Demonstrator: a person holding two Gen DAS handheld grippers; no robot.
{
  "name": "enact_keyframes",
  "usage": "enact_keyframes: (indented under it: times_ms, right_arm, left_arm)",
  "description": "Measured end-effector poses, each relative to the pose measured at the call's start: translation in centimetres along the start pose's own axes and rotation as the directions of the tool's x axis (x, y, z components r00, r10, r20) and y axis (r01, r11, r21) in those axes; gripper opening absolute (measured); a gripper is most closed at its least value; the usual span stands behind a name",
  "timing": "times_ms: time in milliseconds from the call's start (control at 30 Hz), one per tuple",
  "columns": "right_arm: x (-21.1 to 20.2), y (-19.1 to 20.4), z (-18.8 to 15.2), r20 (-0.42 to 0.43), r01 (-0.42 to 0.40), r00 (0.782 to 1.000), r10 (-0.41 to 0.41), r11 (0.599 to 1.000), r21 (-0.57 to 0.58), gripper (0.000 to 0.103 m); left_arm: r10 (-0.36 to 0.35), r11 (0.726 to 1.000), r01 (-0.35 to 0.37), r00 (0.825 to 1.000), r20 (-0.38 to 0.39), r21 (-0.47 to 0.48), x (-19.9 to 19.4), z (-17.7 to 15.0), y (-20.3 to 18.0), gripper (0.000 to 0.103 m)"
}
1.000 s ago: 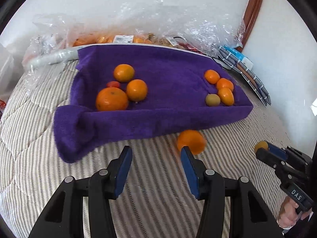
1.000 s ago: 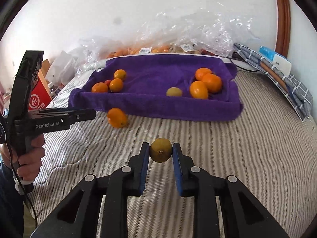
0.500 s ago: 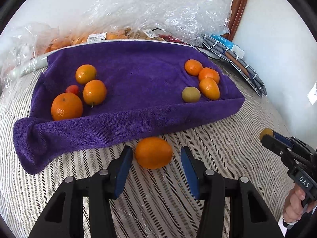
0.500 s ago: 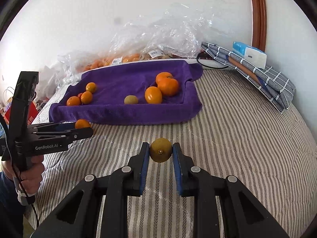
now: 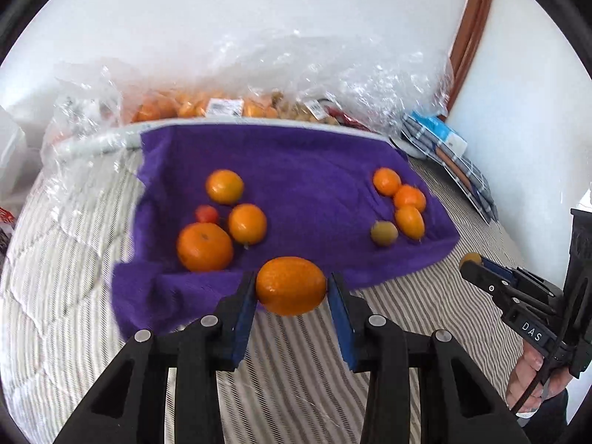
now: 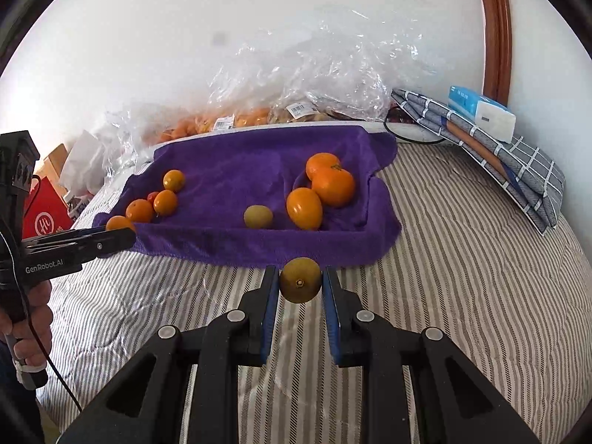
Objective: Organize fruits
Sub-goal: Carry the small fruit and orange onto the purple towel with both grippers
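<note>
From the left wrist camera, the left gripper [image 5: 291, 286] has its blue pads clamped on a large orange [image 5: 291, 286], held up just short of the near edge of the purple towel [image 5: 296, 162]. On the towel's left part lie three oranges and one small red fruit [image 5: 207, 214]; on its right part sit three smaller oranges with a greenish-yellow fruit [image 5: 384, 233] touching the nearest of them. Right of the towel, over the striped bedspread [image 5: 74, 296], the right gripper [image 5: 470, 261] shows from the side with a yellowish fruit at its tip.

From the right wrist camera, that right gripper [image 6: 299, 281] is clenched on a small yellow-green fruit [image 6: 299, 280], stem end facing the lens, just before the towel's near edge. Left of the towel, the left gripper [image 6: 120, 230] pokes in with the large orange [image 6: 119, 223] at its tip, a hand [image 6: 29, 327] on its handle.

Risks, as I judge them: both fruits are round and held only at their sides, so a quick swing or a slackened squeeze could let one slip onto the bedspread and roll off. The towel lies on soft, uneven bedding, so a fruit let go from too high may roll away from its group or knock the neighbours apart. The held orange sits well forward between the pads, which leaves little margin. Crinkled plastic bags [image 6: 314, 74] behind the towel could catch a gripper that reaches too far.
</note>
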State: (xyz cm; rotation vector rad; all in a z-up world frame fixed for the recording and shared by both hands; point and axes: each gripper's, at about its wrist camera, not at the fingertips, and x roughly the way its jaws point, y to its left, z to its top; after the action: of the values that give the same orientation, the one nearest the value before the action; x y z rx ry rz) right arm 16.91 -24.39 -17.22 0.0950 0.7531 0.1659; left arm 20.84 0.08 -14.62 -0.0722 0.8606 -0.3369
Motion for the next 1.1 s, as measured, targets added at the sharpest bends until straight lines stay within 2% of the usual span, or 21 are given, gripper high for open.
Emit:
enact_keyframes:
  times_ms: [367, 567, 833, 1100]
  right_arm:
    - [2.6, 1.0, 4.2, 0.034, -0.016, 0.999, 0.017, 1.000, -0.004, 0.024]
    - [4.1, 1.2, 5.8, 0.050, -0.017, 0.999, 0.018, 1.000, -0.017, 0.024]
    - [6.8, 1.6, 6.7, 0.034, -0.034, 0.999, 0.035, 0.999, -0.021, 0.024]
    - [8.3, 1.3, 6.4, 0.003, -0.048, 0.999, 0.048, 0.999, -0.008, 0.024]
  left_arm:
    - [0.061, 0.998, -0.059, 0.996, 0.065, -0.018, 0.8, 4.0, 1.9, 0.037]
    - [0.067, 0.998, -0.066, 0.996, 0.054, -0.022, 2.5, 5.1, 2.2, 0.037]
    - [0.097, 0.995, -0.096, 0.993, 0.064, -0.008, 4.2, 5.3, 2.2, 0.037]
    - [0.088, 0.996, -0.087, 0.995, 0.046, -0.034, 5.2, 5.0, 3.2, 0.037]
